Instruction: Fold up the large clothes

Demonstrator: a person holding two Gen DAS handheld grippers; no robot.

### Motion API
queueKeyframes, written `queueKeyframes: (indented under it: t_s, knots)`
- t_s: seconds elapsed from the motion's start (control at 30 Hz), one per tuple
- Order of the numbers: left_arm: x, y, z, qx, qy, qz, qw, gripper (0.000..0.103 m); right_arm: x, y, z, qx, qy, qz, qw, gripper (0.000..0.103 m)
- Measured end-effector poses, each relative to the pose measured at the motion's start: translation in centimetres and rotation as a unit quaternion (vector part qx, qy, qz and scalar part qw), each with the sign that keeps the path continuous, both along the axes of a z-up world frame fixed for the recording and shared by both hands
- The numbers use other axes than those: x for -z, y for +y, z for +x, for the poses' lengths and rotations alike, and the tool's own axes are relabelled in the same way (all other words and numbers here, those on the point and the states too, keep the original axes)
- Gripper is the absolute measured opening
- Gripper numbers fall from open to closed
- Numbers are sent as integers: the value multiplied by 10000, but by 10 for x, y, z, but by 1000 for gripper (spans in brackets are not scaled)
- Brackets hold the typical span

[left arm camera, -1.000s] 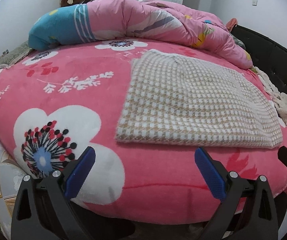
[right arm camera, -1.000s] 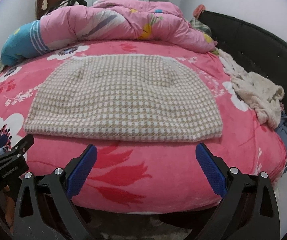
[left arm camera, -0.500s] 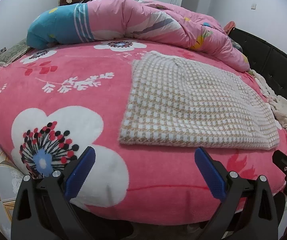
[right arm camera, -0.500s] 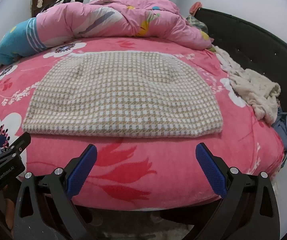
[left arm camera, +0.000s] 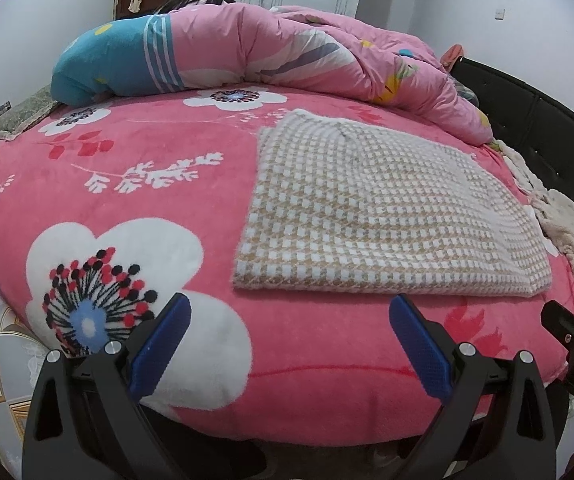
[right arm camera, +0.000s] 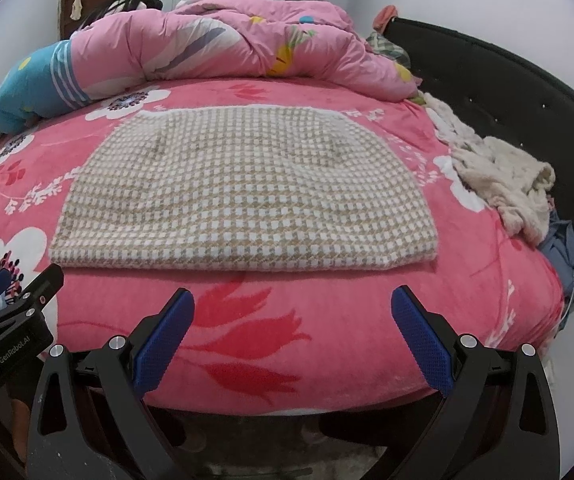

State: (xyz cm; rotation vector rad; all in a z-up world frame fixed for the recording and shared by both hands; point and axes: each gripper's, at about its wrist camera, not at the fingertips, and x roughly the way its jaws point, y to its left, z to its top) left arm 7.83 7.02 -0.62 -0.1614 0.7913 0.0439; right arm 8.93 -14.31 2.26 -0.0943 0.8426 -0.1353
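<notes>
One pink flowered bed [right arm camera: 327, 344] fills both views. A bunched quilt [right arm camera: 215, 40] lies along its far side. The folded checked garment [right arm camera: 243, 200] lies flat mid-bed, near the front edge. Short of that edge, left gripper [left arm camera: 289, 340] and right gripper [right arm camera: 293, 336] hover, jaws spread wide, empty.

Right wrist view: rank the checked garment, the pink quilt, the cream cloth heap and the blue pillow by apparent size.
1. checked garment
2. pink quilt, though farther back, so unsure
3. cream cloth heap
4. blue pillow, close to the heap
</notes>
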Motion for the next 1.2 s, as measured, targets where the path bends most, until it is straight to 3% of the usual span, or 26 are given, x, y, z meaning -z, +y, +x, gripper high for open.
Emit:
queueKeyframes:
  t_s: [0.33,0.67,0.9,1.2]
  knots:
    - [-4,-9,2,-17,68,106,9999,98,1,-15,-2,62,-34,158,9999,95]
    - [-15,-17,-1,-394,124,8,9991,98,5,-40,-3,132,-81,320,9994,95]
    - [-15,-35,-5,-413,315,38,9986,98,15,-57,-7,-84,121,504,9986,95]
    - [-22,-64,-7,-413,394,119,9983,98,9,-79,-9,-404,-89,686,9968,95]
